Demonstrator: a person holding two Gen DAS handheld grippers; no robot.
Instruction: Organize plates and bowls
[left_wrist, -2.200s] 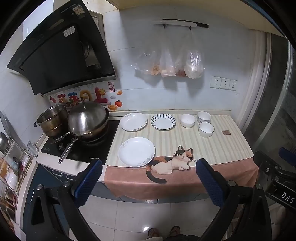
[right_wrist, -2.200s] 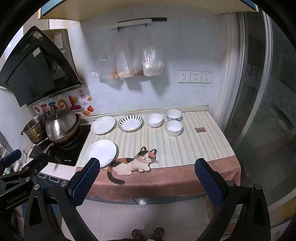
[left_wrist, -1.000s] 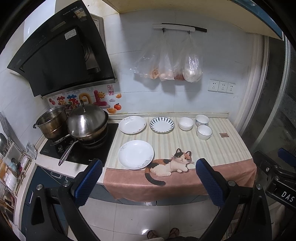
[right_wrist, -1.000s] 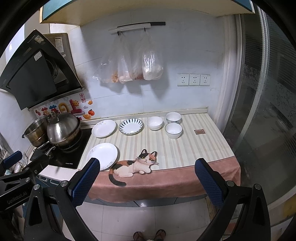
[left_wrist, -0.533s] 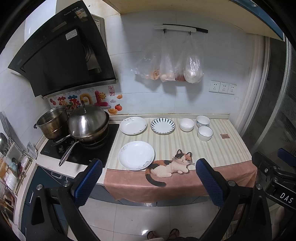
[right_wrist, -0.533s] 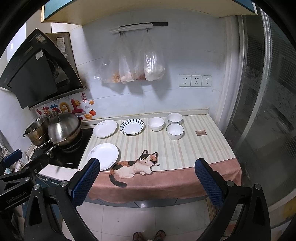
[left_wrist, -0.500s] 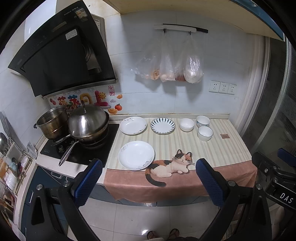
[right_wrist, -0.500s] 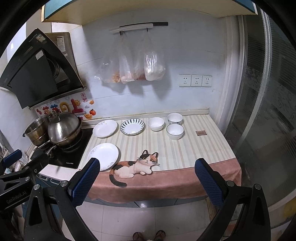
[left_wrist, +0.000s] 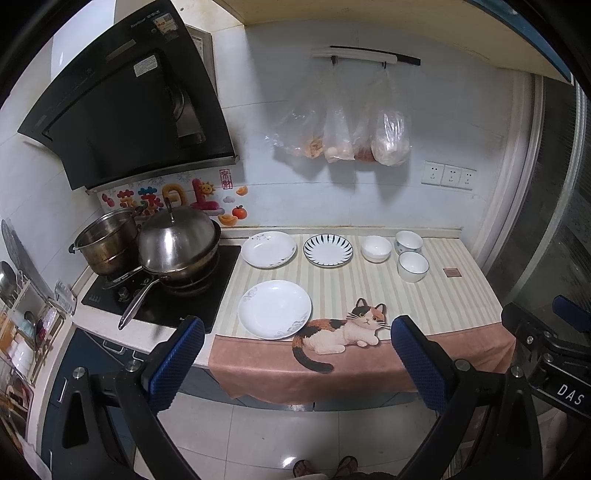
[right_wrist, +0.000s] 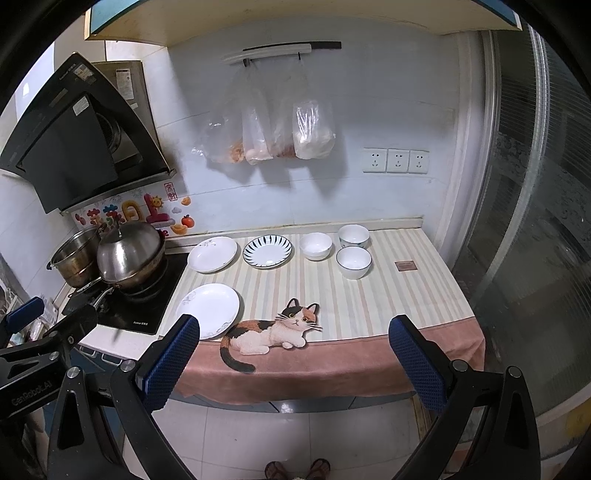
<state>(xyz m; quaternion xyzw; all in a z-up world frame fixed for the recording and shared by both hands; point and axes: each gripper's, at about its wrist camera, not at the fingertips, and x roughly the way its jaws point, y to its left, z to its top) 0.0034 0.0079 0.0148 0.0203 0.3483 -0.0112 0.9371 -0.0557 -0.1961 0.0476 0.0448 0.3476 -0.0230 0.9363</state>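
A striped cloth counter (left_wrist: 454, 306) holds three plates and three bowls. A white plate (left_wrist: 274, 308) (right_wrist: 208, 310) lies near the front left. Behind it are a white plate (left_wrist: 268, 249) (right_wrist: 212, 254) and a blue-striped plate (left_wrist: 327, 250) (right_wrist: 267, 251). To their right are a white bowl (left_wrist: 376, 248) (right_wrist: 315, 246) and two blue-rimmed bowls, one behind (left_wrist: 409, 242) (right_wrist: 353, 235) and one in front (left_wrist: 413, 266) (right_wrist: 353, 261). My left gripper (left_wrist: 295, 360) and right gripper (right_wrist: 291, 360) are open and empty, held back from the counter's front edge.
A stove (left_wrist: 162, 295) at the left carries a lidded pan (left_wrist: 175, 242) with its handle toward the front, and a steel pot (left_wrist: 105, 240). Plastic bags (left_wrist: 343, 136) hang on the wall. A glass door (right_wrist: 535, 221) is at the right. A cat picture (left_wrist: 343, 332) marks the cloth.
Both views have shifted only slightly; the counter looks marginally farther than 2.2 s ago. No dishes have moved and both grippers stay open.
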